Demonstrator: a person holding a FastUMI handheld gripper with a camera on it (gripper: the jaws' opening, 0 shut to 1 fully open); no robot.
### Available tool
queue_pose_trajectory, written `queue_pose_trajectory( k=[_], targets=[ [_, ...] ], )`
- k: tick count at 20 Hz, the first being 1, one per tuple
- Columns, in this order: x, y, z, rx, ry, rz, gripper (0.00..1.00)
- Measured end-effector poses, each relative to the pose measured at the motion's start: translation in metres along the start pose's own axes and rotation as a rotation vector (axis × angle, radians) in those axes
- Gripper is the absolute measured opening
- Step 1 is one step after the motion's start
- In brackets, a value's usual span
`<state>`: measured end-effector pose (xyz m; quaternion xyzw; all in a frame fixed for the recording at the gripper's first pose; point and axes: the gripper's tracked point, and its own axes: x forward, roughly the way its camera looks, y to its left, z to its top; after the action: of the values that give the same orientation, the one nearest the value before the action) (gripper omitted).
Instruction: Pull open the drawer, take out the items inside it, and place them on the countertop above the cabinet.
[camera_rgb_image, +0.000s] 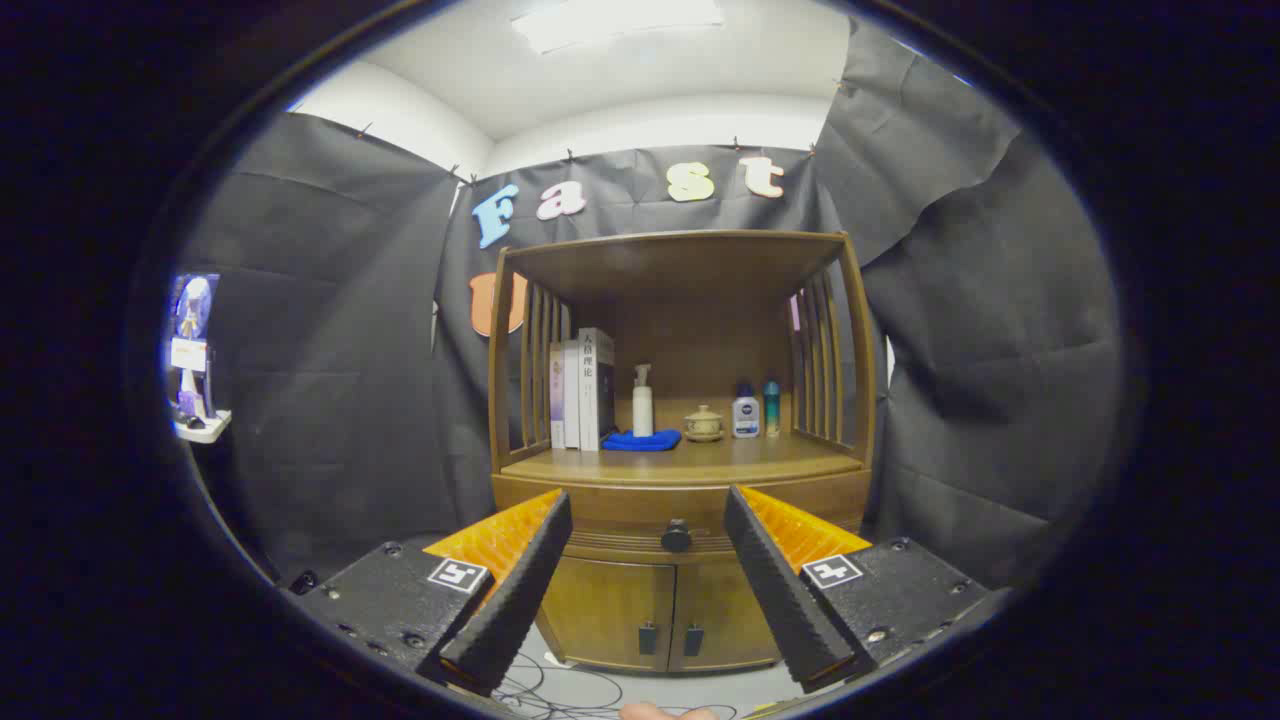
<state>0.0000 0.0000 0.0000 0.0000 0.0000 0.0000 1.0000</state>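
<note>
Ahead, the wooden cabinet (680, 430) stands against the booth's black wall, its drawer (680, 515) shut. The worktop (690, 462) above the drawer carries upright books (582, 390), a folded blue cloth (642, 440), a white pump bottle (642, 400), a small lidded pot (703, 422) and two little bottles (756, 410). The tongs (648, 510) hang released, fingers spread wide, well short of the drawer's dark knob (676, 536), which shows between them.

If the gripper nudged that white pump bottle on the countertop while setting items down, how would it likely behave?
The white pump bottle stands tall and narrow, so it would probably tip rather than slide. Its rounded body may then roll toward the blue cloth beside it. The open gripper is well short of it.
</note>
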Motion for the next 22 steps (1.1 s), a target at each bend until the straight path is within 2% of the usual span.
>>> queue_pose_trajectory(
  k=[18,20,22],
  targets=[
    [0.015,-0.01,-0.015,-0.004,0.04,-0.042,0.99],
    [0.022,-0.011,-0.023,0.002,0.061,-0.05,0.99],
    [0.05,-0.02,-0.035,0.001,0.079,-0.063,0.99]
  ],
)
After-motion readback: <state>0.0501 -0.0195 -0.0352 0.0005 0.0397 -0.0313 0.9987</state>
